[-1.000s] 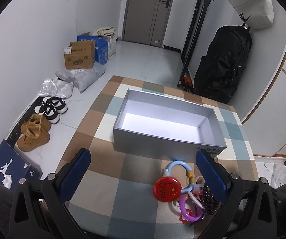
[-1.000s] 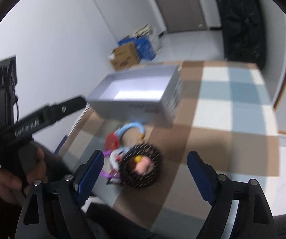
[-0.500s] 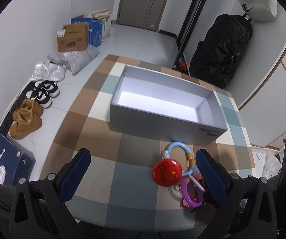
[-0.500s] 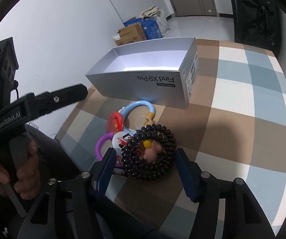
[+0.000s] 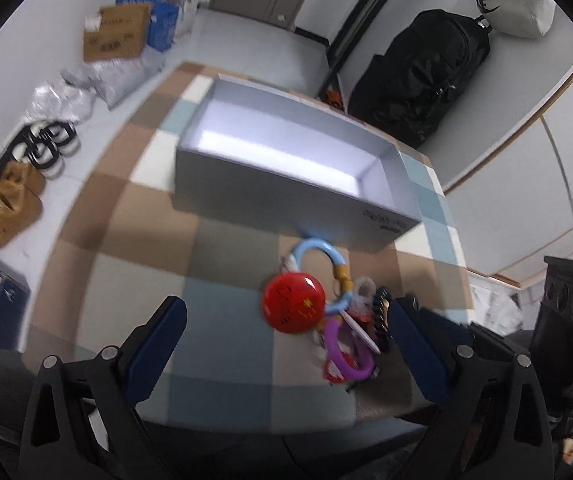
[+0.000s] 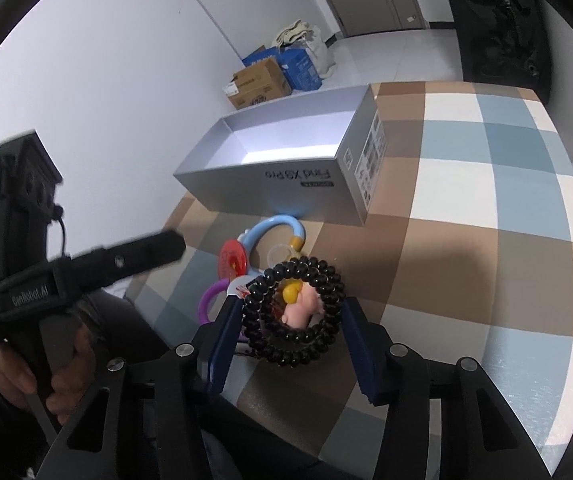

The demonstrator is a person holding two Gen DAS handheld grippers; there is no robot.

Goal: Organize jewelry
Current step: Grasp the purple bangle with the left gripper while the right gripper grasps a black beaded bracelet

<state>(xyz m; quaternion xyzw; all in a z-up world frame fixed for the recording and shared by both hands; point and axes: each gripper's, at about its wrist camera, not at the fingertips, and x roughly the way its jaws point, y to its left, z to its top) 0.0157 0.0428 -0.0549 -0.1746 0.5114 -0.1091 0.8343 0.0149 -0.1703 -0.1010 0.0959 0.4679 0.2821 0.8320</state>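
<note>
Near the front edge of the checked table (image 6: 466, 208), a small heap of jewelry lies just in front of a grey box (image 6: 286, 184) with no lid. On top of the heap, a black bead bracelet (image 6: 294, 312) is seen between the two blue pads of the right gripper (image 6: 292, 338). Its jaws are closing, and the pads look as if they are pressed on the sides of the bracelet, or very nearly so. The left gripper (image 5: 282, 344) is held wide over the same edge, with nothing in it. Most of the heap lies between its pads, untouched.

A few things could go wrong. The bracelet is round and made of smooth beads, so it could slip out when it is lifted. A little pink and yellow charm (image 6: 302, 304) sits inside the ring, and a purple ring (image 6: 210, 300) and a white tag lie under it. These could be caught and dragged up too. The box could be pushed away if it is bumped, since it looks light.

Some writing can be read. "Find X9 Pro" is printed upside down on the side of the box. "China" and yellow stars are seen on a red round badge (image 5: 292, 308). "GenRobot.AI" seems to be written on the left gripper's body.
</note>
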